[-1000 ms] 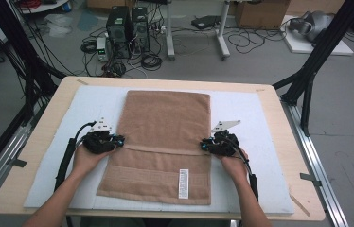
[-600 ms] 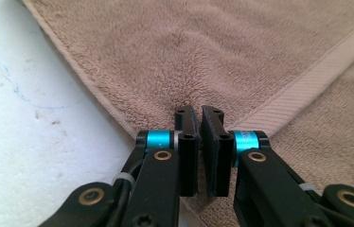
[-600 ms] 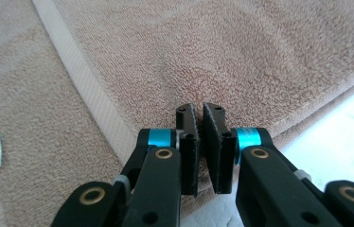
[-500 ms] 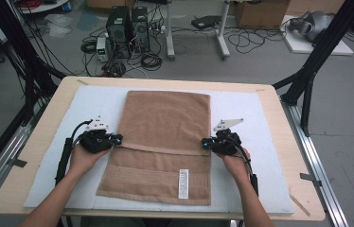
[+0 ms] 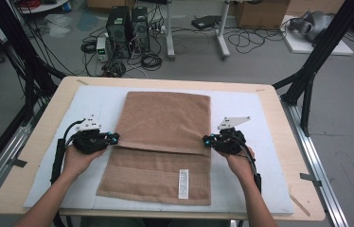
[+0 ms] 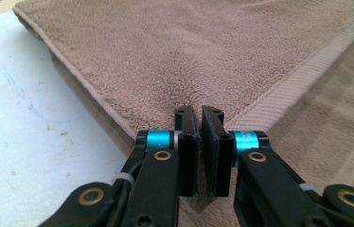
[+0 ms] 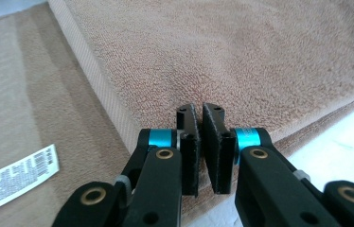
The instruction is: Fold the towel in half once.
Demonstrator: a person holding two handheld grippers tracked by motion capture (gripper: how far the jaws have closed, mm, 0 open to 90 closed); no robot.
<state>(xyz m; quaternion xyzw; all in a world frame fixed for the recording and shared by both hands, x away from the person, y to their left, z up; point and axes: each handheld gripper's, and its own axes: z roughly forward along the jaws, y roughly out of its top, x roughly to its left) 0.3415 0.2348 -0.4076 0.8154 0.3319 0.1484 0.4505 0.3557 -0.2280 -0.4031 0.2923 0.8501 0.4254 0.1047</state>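
A brown towel (image 5: 165, 123) lies on the white board (image 5: 94, 99), its far part folded toward me over the near part. The fold's ribbed hem crosses the towel between the two grippers. My left gripper (image 5: 115, 138) sits at the hem's left corner. In the left gripper view its jaws (image 6: 199, 118) are pressed almost together on that corner of the towel (image 6: 189, 56), which puckers just ahead of them. At the hem's right corner is my right gripper (image 5: 206, 140), whose jaws (image 7: 199, 116) pinch the towel (image 7: 236, 56) the same way.
A white care label (image 5: 183, 183) lies on the towel's near layer, also in the right gripper view (image 7: 14, 177). The board rests on a wooden table (image 5: 42, 127). Black frame legs (image 5: 307, 90) stand at the table's sides, with computer towers (image 5: 128, 28) and cables beyond.
Both hands have shifted slightly outward, away from each other. The towel's fold looks the same.
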